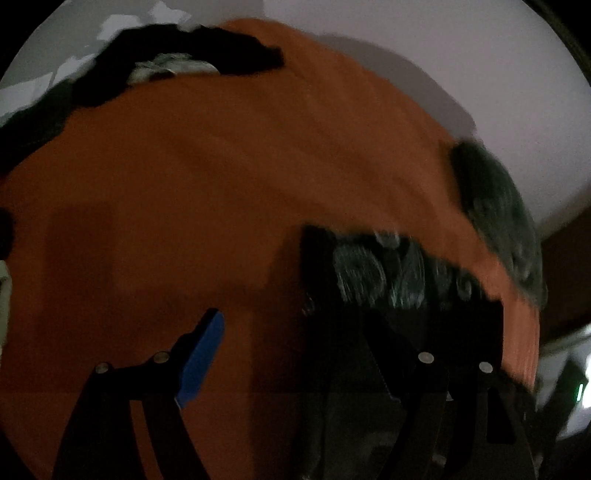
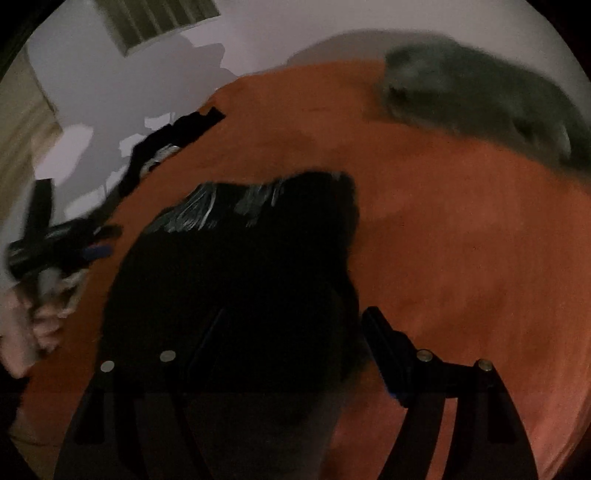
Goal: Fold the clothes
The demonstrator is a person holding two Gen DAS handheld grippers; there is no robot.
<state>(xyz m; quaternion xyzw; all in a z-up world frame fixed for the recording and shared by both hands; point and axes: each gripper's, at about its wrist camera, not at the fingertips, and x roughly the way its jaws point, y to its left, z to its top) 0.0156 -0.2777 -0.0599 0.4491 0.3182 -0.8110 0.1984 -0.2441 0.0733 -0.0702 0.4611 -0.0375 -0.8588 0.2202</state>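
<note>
A black garment with a pale grey print lies on the orange cloth-covered surface. In the left wrist view it covers the right finger of my left gripper, whose jaws stand wide apart; the blue pad on the left finger is bare. In the right wrist view the same black garment covers the left finger of my right gripper, also open, with its right finger over the orange surface. The left gripper shows at far left, held by a hand. Both views are blurred.
A heap of black and pale clothes lies at the far left edge of the surface. A dark grey-green garment lies at the far right edge. A light wall stands behind, with a vent.
</note>
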